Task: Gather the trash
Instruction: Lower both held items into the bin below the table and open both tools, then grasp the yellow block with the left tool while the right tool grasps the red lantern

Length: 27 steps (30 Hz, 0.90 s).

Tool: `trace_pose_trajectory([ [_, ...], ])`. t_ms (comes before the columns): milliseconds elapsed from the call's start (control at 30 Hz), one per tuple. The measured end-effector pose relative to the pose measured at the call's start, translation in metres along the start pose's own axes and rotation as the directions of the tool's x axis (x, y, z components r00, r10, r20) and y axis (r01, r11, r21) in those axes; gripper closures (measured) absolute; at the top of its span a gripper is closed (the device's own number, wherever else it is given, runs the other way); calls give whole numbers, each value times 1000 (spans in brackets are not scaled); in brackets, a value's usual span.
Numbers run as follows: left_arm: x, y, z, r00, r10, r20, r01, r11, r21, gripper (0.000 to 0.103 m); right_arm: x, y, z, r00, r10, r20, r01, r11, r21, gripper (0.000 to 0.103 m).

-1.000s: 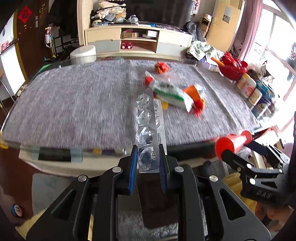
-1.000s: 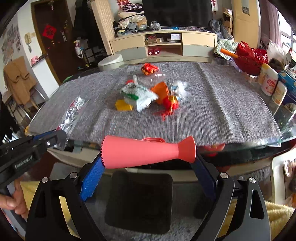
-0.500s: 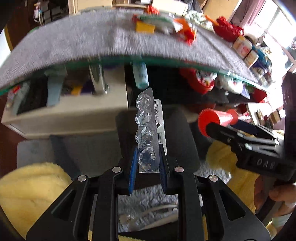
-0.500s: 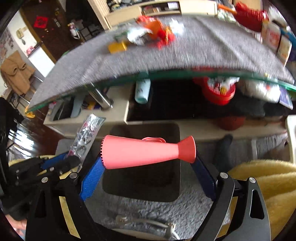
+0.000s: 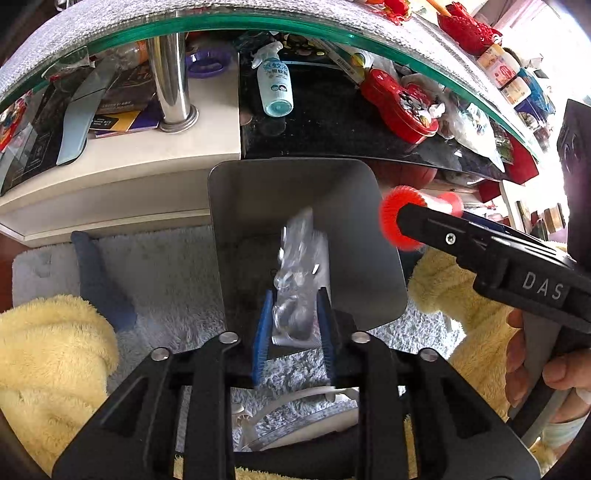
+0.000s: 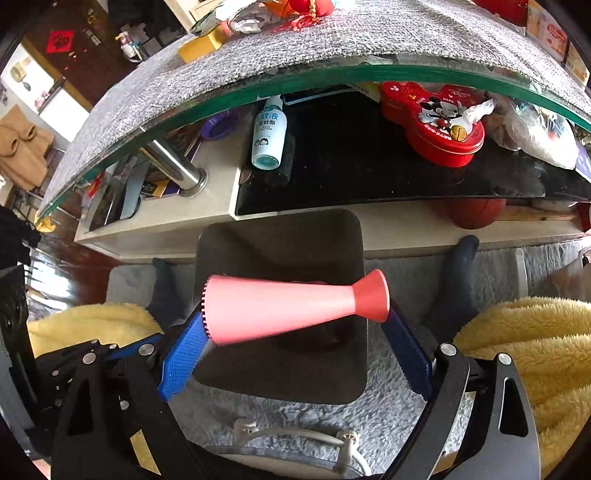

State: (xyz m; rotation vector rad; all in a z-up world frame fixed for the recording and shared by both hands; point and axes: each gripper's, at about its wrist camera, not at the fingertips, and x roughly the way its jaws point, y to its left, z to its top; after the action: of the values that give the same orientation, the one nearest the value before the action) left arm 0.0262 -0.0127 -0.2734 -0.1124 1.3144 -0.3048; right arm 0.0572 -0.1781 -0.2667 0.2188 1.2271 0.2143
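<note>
Over the bin [image 5: 306, 206], my left jaws had parted and the blister pack [image 5: 299, 280] hung loose between them; my right jaws pinched the pink cone [image 6: 291, 310] above it, next to drop.

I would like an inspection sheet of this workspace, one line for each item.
Surface: grey fluffy rug under glass table.
Job's things: blister pack blurred over open bin; pink cone.
Clutter: spray bottle, red tin on the shelf.
Grippers: left gripper, jaws parted around the pack; right gripper clamps the cone.
Cables: white cable on the rug.
Surroundings: yellow fleece.
</note>
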Motion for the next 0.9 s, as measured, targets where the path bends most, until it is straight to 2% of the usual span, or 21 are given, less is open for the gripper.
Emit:
trace_pose_trajectory([
  [167, -1, 4, 4, 1000, 14, 6, -14, 1000, -9, 58, 1, -1, 5, 1000, -2, -2, 2, 1000, 12, 7],
  [400, -11, 13, 10, 999, 42, 31, -42, 999, -24, 49, -9, -12, 13, 999, -45, 19, 45, 998, 32, 4],
  [567, -38, 14, 22, 992, 80, 103, -79, 997, -10, 36, -30, -28, 26, 996, -65, 68, 60, 995, 79, 4],
  [900, -89, 11, 53, 970, 97, 224, -101, 995, 6, 24, -82, -41, 66, 973, -105, 208, 86, 991, 98, 4],
])
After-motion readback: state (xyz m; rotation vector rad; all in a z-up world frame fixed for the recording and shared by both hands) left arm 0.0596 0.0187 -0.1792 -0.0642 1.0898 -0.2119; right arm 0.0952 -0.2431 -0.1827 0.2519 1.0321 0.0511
